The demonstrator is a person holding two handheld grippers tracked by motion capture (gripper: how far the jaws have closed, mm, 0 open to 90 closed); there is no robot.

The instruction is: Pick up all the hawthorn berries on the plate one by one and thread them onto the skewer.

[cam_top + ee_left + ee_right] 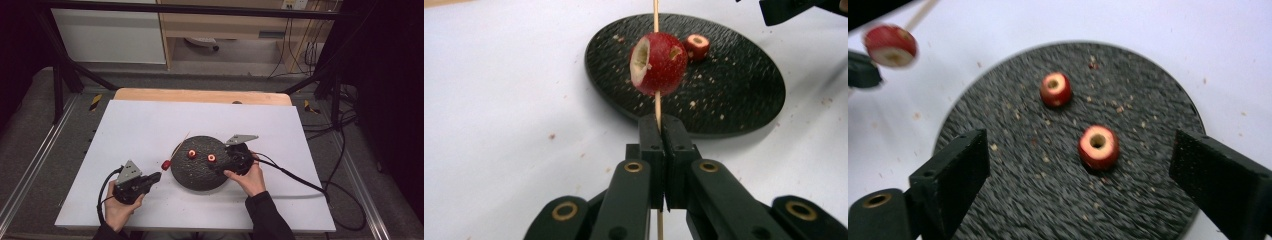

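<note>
From the high view I see my left claw (156, 176) low on the white desk (125, 130), just off the left rim of the round black plate (192, 175), and my right claw (222, 167) over the plate's right side, each carried in a hand coming up from the bottom edge. In the left gripper view the left claw (658, 120) is pinched fully together on a thin wooden skewer (656, 15), which runs up between the pads and out beyond them. A red cored fruit (658, 64) is threaded on that skewer just above the claw tips, its pale hollow turned to the left, hanging over the near rim of the plate (734, 100). A second cored fruit (697, 46) lies on the plate behind it. In the right gripper view my right claw (1080, 165) stands wide apart with nothing pressed by its pads; it holds nothing. Between and ahead of its tips two cored fruits lie on the crumb-speckled plate (998, 200), the nearer fruit (1098, 146) close to the middle and the farther fruit (1055, 89) beyond it, apart from each other. The skewered fruit (890, 45) shows at the upper left of that view, off the plate's edge.
</note>
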